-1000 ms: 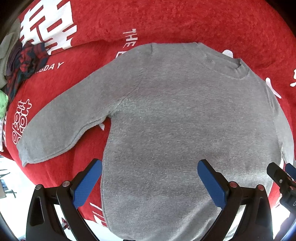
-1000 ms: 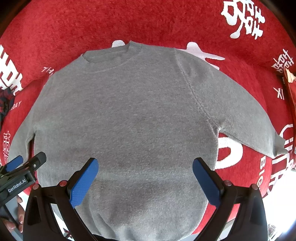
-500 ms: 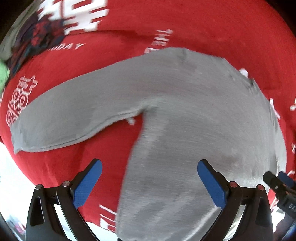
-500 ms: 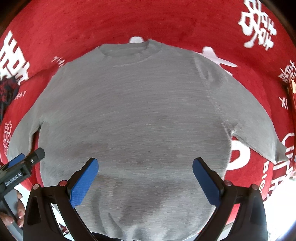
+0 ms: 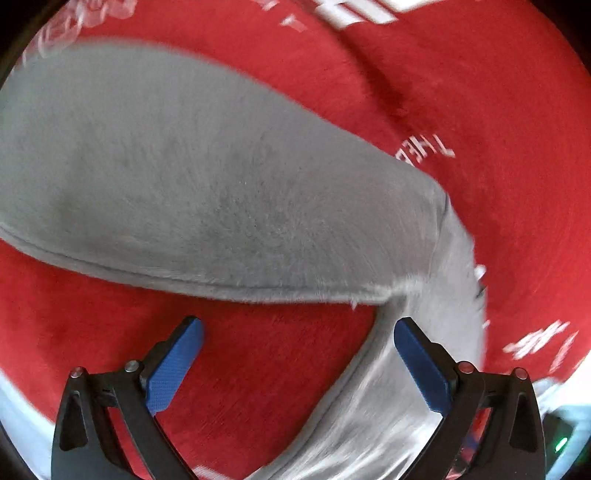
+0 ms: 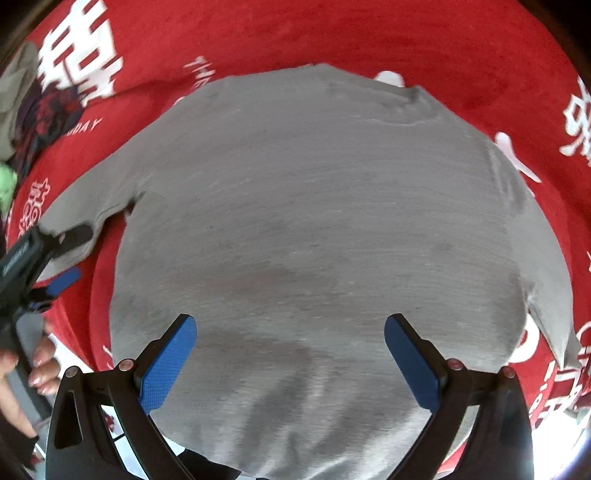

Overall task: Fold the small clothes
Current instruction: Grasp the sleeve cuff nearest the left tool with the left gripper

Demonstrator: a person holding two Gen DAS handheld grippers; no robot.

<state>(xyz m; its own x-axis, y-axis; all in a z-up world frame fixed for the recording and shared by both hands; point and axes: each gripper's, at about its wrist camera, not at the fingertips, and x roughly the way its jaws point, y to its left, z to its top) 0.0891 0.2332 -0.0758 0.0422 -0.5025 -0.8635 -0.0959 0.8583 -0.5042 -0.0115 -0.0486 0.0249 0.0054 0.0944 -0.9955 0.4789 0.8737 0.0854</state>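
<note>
A small grey sweater [image 6: 314, 221] lies flat, neck away from me, on a red blanket [image 6: 332, 33]. In the left wrist view its left sleeve [image 5: 203, 184] fills the frame, with the armpit at the right. My left gripper [image 5: 295, 354] is open and empty, low over the red blanket just below the sleeve's hem. It also shows at the left of the right wrist view [image 6: 70, 254], by the sleeve end. My right gripper [image 6: 290, 350] is open and empty above the sweater's lower body.
A pile of other clothes [image 6: 37, 110], dark plaid and grey, lies at the far left on the blanket. The blanket has white lettering [image 6: 77, 62]. The person's hand [image 6: 22, 369] is at the left edge. The blanket's near edge runs along the bottom.
My left gripper has swung left and down toward the left sleeve, which now fills its view. My right gripper has shifted slightly left over the sweater body. Both stay open.
</note>
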